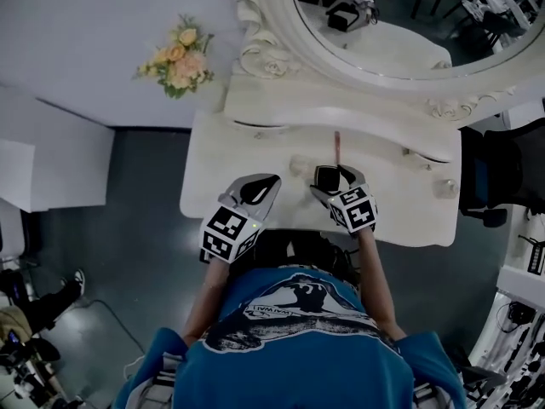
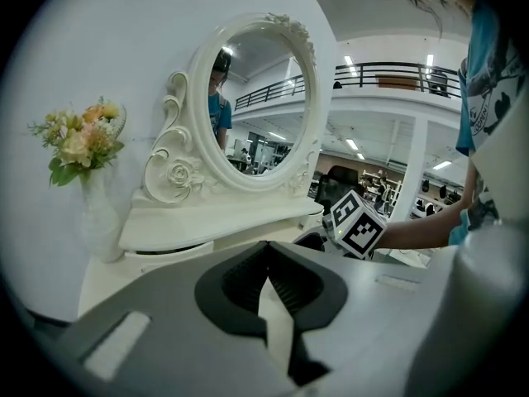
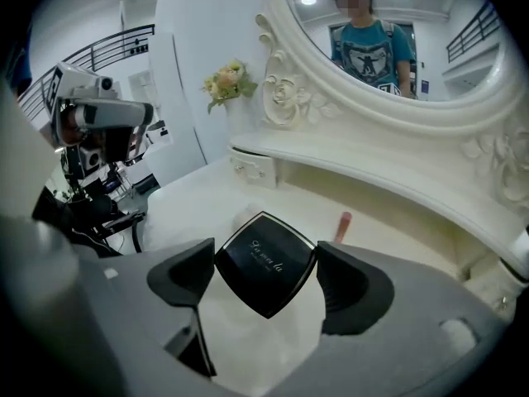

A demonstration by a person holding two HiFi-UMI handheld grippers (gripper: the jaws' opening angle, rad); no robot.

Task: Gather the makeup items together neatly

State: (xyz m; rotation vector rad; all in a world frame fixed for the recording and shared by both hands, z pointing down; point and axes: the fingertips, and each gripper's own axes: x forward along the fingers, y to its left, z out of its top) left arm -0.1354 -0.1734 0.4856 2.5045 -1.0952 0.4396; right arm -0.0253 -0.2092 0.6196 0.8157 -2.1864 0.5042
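On the white vanity table, my right gripper is shut on a black square compact; its corners press against both jaws, just above the tabletop. Beyond it a thin pink stick lies by the table's back ledge; the head view shows this stick too. A pale round item sits left of the compact. My left gripper hovers over the table's front left, jaw tips touching, nothing held. In the left gripper view, its shut tips point at the mirror, with the right gripper's marker cube to the right.
An oval ornate mirror stands at the table's back above a raised shelf. A vase of flowers sits at the back left. A small pale knob-like object lies at the table's right end. A black chair is off the right edge.
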